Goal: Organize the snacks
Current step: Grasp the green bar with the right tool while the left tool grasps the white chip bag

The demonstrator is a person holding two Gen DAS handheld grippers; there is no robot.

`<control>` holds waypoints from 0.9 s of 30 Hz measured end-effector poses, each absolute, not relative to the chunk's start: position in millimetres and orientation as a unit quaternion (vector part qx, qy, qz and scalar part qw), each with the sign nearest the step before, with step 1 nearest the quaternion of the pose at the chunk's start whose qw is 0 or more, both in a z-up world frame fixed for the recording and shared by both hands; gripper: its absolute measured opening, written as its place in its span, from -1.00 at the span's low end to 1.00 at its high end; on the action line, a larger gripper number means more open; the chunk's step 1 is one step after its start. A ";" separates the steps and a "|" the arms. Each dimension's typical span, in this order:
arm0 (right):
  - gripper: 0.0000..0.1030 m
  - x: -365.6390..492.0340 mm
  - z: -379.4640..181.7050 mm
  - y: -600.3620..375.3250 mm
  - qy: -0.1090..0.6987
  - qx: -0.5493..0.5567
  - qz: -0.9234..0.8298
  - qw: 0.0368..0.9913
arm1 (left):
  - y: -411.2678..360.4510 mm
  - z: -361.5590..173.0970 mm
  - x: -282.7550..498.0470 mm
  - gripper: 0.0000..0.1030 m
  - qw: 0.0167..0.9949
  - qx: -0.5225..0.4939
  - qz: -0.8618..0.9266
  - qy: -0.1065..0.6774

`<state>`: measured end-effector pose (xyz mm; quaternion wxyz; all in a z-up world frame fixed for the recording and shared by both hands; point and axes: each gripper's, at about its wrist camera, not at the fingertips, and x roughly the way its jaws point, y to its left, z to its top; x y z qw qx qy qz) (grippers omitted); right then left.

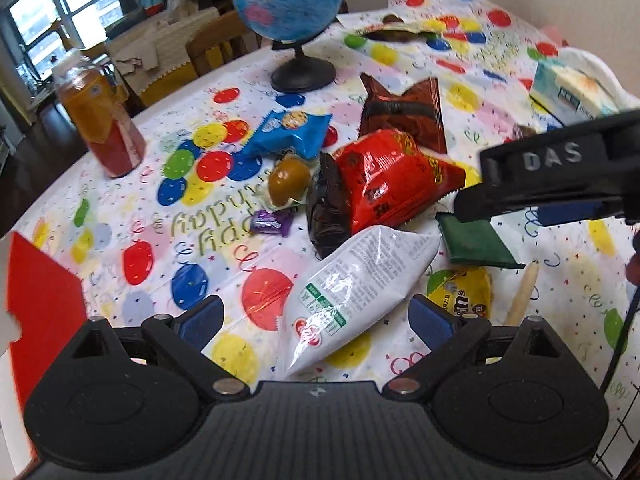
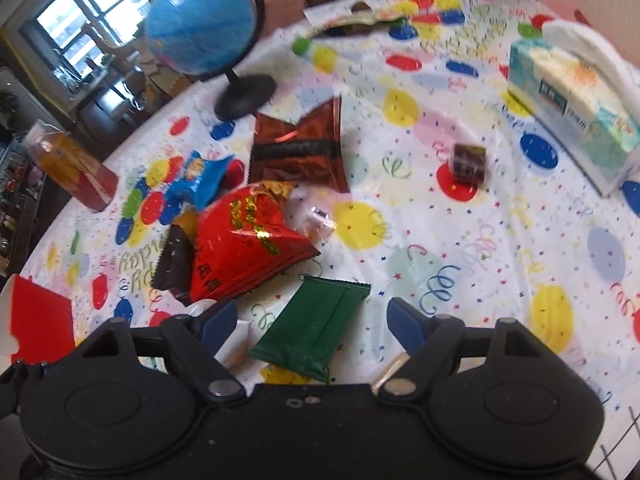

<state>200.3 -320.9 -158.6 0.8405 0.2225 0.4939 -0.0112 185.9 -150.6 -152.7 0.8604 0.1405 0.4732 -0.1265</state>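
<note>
The right gripper [image 2: 310, 322] hangs wide open and empty, jaws straddling the green packet [image 2: 310, 326] lying flat on the tablecloth [image 2: 480, 240], its long axis running near-left to far-right.

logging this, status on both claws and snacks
Left claw open over white plastic pouch. Right claw open over green foil packet. Neither gripped. Nothing blocking.

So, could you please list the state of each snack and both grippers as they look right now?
left gripper: fingers open, white packet between them, not pinched
right gripper: fingers open above green packet
white packet: sealed, lying flat
green packet: sealed, flat on the table
red bag: sealed, puffed, leaning on a dark packet
blue cookie packet: sealed, crumpled
juice bottle: upright, full
</note>
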 end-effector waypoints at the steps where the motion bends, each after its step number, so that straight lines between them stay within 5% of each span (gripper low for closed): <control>1: 0.57 202.9 -161.2 -320.0 0.497 0.226 -0.013 0.837 | -151.9 -154.7 188.1 0.93 0.859 0.143 -0.131 0.474; 16: 0.52 218.5 -180.6 -316.8 0.525 0.259 -0.033 0.810 | -161.1 -178.7 207.0 0.92 0.839 0.149 -0.157 0.499; 24: 0.45 225.0 -191.3 -313.9 0.540 0.256 -0.043 0.801 | -154.8 -181.0 206.7 0.42 0.837 0.131 -0.153 0.508; 27: 0.05 225.6 -191.4 -311.6 0.542 0.242 -0.048 0.804 | -150.7 -179.6 203.1 0.25 0.840 0.131 -0.143 0.506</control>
